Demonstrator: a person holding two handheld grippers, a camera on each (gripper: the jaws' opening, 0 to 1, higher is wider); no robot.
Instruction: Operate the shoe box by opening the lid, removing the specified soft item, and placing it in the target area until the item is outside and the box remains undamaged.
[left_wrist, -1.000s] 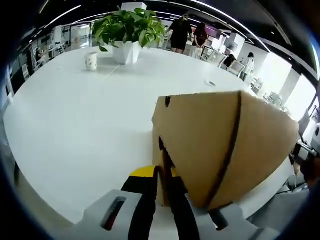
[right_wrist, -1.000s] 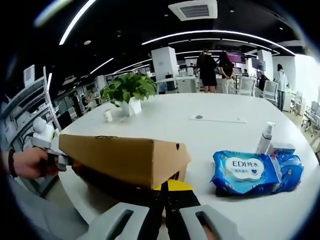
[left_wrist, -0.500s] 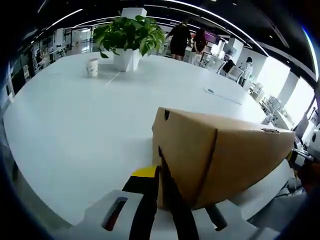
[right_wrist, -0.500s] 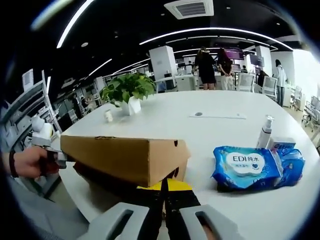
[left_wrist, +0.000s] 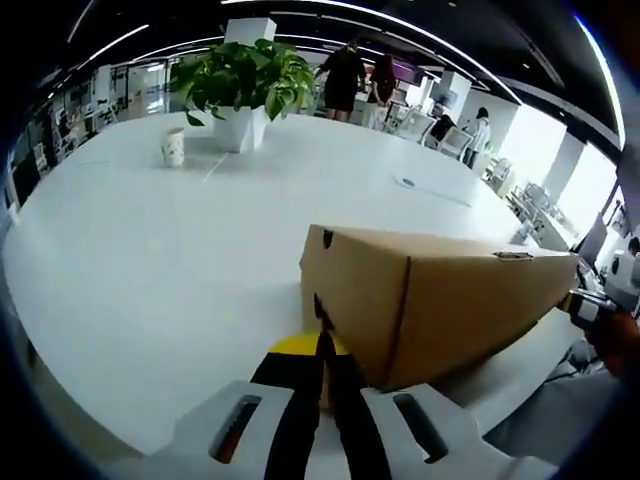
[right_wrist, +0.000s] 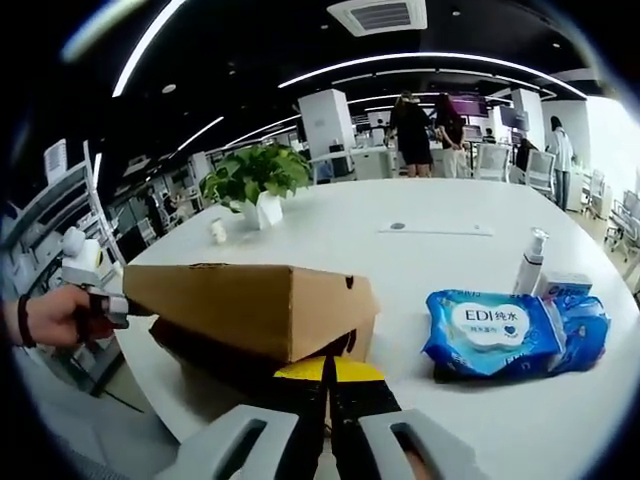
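Shoe box (left_wrist: 440, 300) sits at desk (left_wrist: 150, 250) edge w/ lid (right_wrist: 250, 305) half-raised, left gripper (left_wrist: 322, 350) & right gripper (right_wrist: 328, 372) each pinched shut on a lid end; lift both evenly, slowly, so cardboard won't tear.

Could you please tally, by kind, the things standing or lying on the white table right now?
Cardboard shoe box: 1
Potted plant: 1
Paper cup: 1
Blue wet-wipe pack: 1
Pump bottle: 1
Small white carton beside the bottle: 1
Total: 6
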